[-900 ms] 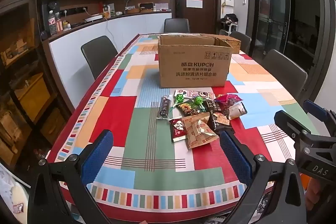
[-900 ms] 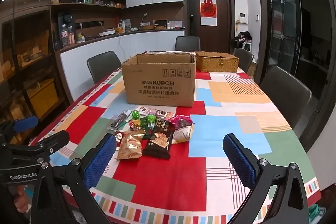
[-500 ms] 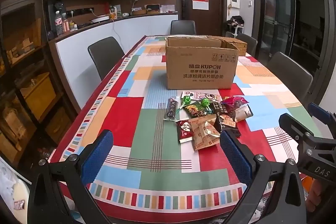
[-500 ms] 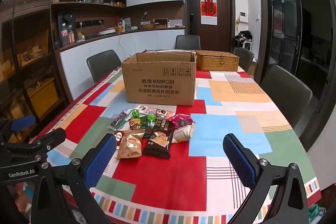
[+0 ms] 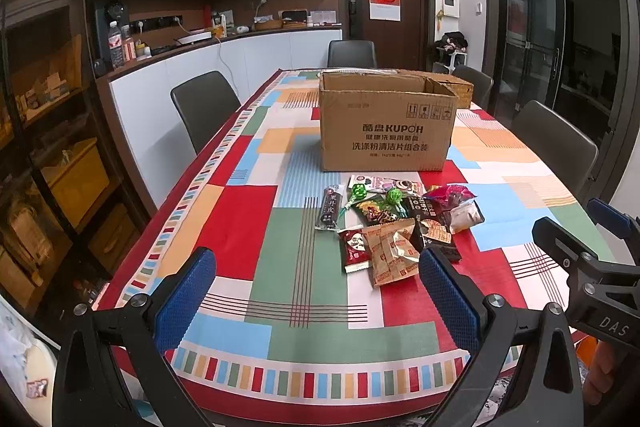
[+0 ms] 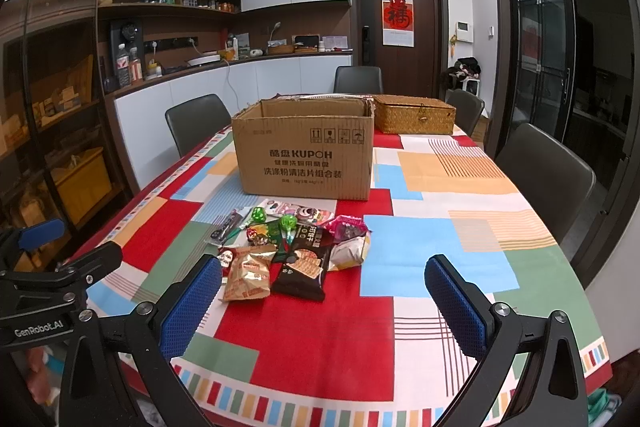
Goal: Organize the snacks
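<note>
While both of our tongs hang over the near edge of the table, neither touches anything. The left gripper has its blue pads spread wide with nothing between them, and the right gripper stands just as wide and just as empty. Both tilt downward toward the patchwork tablecloth.

Just beyond the right-hand pad of our left tongs, and just beyond the left-hand pad of our right tongs, lies the pile of snacks, loose on the cloth: gold wrapped packets nearest us, a dark biscuit bag beside them, two green lollipops and a pink packet farther off. A long dark stick pack lies at the pile's left side.

Farther ahead of the tongs, right behind the snacks, stands the open cardboard box. Behind its right corner we see a woven basket with its lid shut. Dark chairs ring the table.
</note>
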### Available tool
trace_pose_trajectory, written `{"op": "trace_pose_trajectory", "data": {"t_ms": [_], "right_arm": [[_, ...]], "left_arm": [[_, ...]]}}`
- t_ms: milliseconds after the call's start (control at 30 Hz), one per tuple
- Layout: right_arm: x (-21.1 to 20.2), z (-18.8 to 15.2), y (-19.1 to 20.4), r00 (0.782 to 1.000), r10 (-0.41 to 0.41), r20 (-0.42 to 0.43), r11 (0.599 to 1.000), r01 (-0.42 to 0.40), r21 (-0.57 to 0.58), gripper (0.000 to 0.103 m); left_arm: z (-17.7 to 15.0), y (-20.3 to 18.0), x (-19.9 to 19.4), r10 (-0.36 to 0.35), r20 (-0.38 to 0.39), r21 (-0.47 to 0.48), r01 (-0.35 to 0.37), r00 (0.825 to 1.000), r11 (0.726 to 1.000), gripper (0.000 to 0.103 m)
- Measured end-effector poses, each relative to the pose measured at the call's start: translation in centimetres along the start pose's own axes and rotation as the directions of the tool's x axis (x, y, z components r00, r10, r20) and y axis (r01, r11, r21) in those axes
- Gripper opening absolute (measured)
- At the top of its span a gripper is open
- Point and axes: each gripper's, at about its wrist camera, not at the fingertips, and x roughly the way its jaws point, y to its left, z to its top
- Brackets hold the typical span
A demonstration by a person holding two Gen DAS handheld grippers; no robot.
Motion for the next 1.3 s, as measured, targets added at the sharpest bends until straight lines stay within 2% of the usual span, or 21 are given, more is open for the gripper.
{"op": "trace_pose_trajectory", "data": {"t_ms": [1300], "right_arm": [[0.05,-0.04,-0.07,1.000,0.002,-0.004,1.000,-0.002,0.002,0.102]], "left_arm": [[-0.03,0.06,-0.35,0.000,0.013,-0.002,0.000,1.000,1.000,0.103]]}}
